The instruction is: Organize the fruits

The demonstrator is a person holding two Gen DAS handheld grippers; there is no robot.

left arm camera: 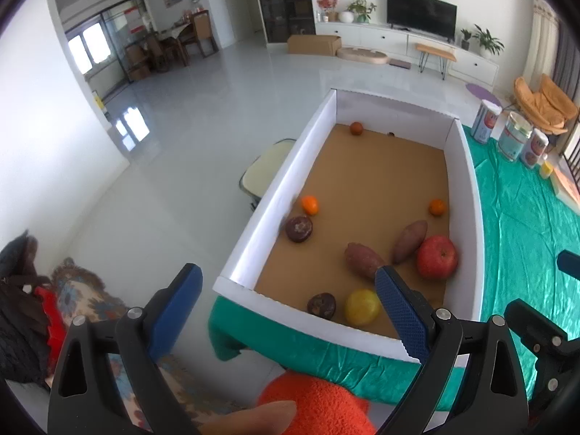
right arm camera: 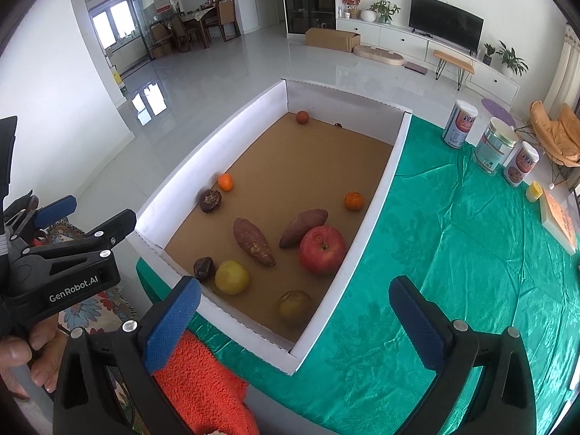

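Inside the white-walled cardboard box (right arm camera: 380, 195) on the green-clothed counter (right arm camera: 471, 253), scattered fruits are recorded, the red round apple (right arm camera: 322, 249) lying ahead of both wide-spread empty tools, left tool (left arm camera: 290, 290) nearer than right tool (right arm camera: 295, 304).

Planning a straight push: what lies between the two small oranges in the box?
Nothing: between the left orange and the right orange only bare brown box floor shows, in both wrist views.
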